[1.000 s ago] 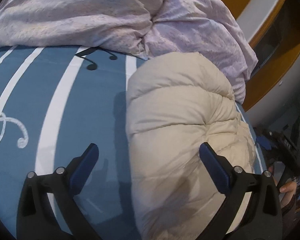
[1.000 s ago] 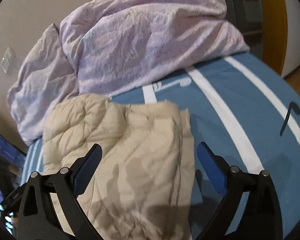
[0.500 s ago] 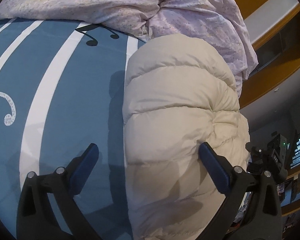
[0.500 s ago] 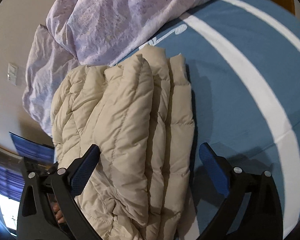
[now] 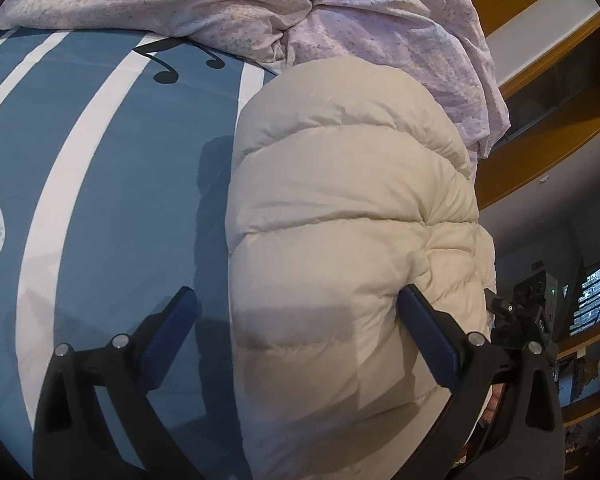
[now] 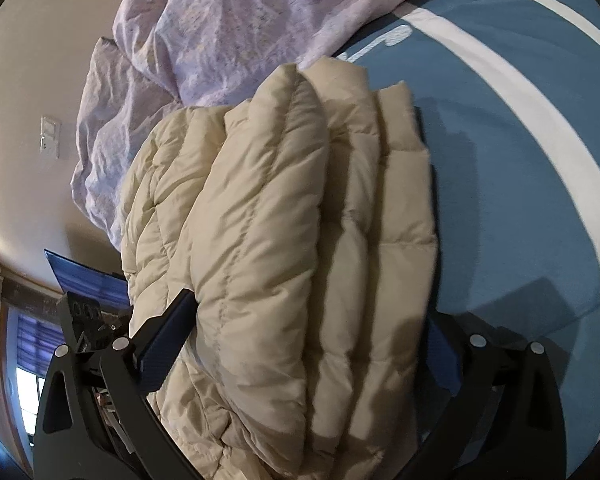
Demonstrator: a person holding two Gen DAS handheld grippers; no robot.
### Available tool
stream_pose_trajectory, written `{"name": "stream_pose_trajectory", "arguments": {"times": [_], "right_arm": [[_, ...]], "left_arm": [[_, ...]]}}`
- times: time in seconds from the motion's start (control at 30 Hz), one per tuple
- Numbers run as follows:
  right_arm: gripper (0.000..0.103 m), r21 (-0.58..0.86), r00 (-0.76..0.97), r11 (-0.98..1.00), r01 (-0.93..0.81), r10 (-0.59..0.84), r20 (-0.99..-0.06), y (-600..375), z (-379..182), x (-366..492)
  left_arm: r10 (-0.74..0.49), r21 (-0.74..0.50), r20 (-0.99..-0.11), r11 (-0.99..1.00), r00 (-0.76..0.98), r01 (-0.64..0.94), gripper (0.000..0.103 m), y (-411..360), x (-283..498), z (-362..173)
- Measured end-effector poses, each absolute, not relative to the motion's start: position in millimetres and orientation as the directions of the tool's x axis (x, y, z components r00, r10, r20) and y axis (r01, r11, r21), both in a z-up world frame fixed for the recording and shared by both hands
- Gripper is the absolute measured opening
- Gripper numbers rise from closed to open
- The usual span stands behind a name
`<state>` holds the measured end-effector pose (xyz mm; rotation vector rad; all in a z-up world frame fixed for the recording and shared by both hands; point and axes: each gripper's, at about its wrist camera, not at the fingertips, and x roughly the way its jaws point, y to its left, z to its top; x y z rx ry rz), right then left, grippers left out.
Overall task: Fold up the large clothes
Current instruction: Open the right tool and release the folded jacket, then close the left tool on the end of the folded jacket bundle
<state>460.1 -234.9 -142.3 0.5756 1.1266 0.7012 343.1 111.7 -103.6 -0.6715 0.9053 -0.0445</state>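
Observation:
A cream quilted down jacket lies folded in a thick bundle on the blue bed sheet. My left gripper is open, its jaws wide apart around the near end of the bundle, right pad against the fabric. In the right wrist view the jacket shows as stacked puffy layers. My right gripper is open and straddles the near end of the stack; its right finger is partly hidden behind the jacket edge.
A crumpled lilac duvet is heaped at the far side of the bed, also in the right wrist view. The sheet has white stripes and music notes. Wooden shelving and screens stand beyond the bed edge.
Both grippers have moved in closer to the jacket bundle and tilted; the jacket now fills the space between the jaws of each. Jaws stayed wide apart.

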Motion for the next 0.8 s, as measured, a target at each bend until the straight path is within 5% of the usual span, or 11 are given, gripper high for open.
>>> {"name": "stream_pose_trajectory", "arguments": {"times": [0.53, 0.67, 0.8], "right_arm": [[0.101, 0.748, 0.252, 0.609, -0.263, 0.792, -0.556, -218, -144, 463], [0.079, 0.780, 0.229, 0.564, -0.271, 0.825, -0.517, -217, -147, 462], [0.051, 0.804, 0.218, 0.507, -0.310, 0.861, -0.459, -217, -143, 457]], "left_arm": [[-0.455, -0.697, -0.643, 0.682, 0.616, -0.223, 0.100, 110, 372, -119], [-0.465, -0.712, -0.626, 0.670, 0.626, -0.213, 0.087, 105, 372, -118], [-0.469, -0.727, -0.595, 0.660, 0.653, -0.189, 0.061, 108, 365, -112]]}}
